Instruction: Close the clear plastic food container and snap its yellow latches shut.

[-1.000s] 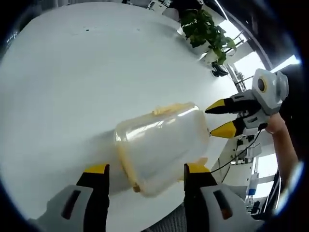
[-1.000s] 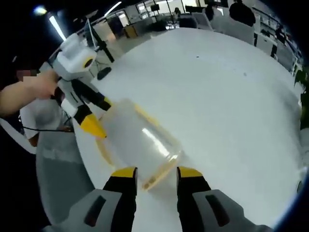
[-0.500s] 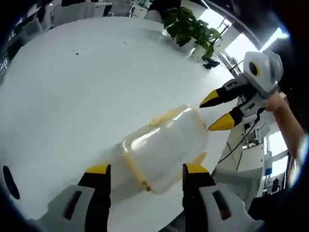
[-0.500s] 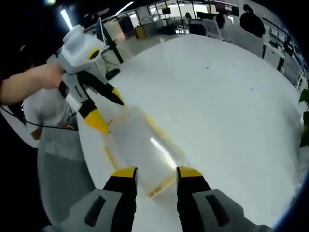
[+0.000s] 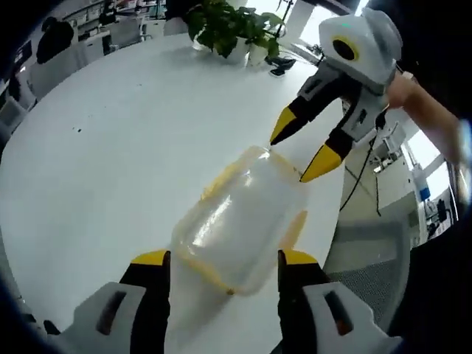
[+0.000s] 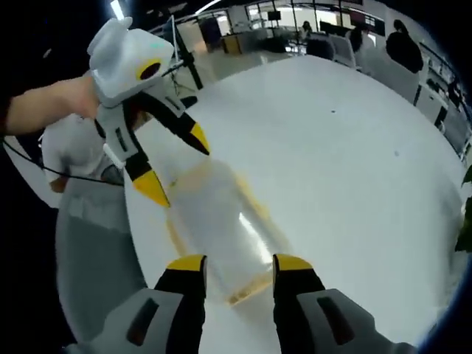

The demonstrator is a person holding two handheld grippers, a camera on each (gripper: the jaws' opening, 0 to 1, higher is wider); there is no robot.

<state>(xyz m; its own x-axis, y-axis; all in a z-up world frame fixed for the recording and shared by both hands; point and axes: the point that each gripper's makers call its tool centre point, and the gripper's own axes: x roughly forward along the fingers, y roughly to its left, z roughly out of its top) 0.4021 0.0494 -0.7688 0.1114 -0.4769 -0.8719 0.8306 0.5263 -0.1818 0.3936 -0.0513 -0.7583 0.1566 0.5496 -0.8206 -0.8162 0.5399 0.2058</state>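
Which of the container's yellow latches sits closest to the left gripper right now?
The short-end latch between the left gripper tips; the side latches run along the container toward the right gripper.

Container on table near edge, between left tool and right tool; plant behind

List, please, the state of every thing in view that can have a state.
container: lying on the white table, lid on
yellow latches: cannot tell if snapped
left gripper: open, container end between jaws
right gripper: open, at opposite end
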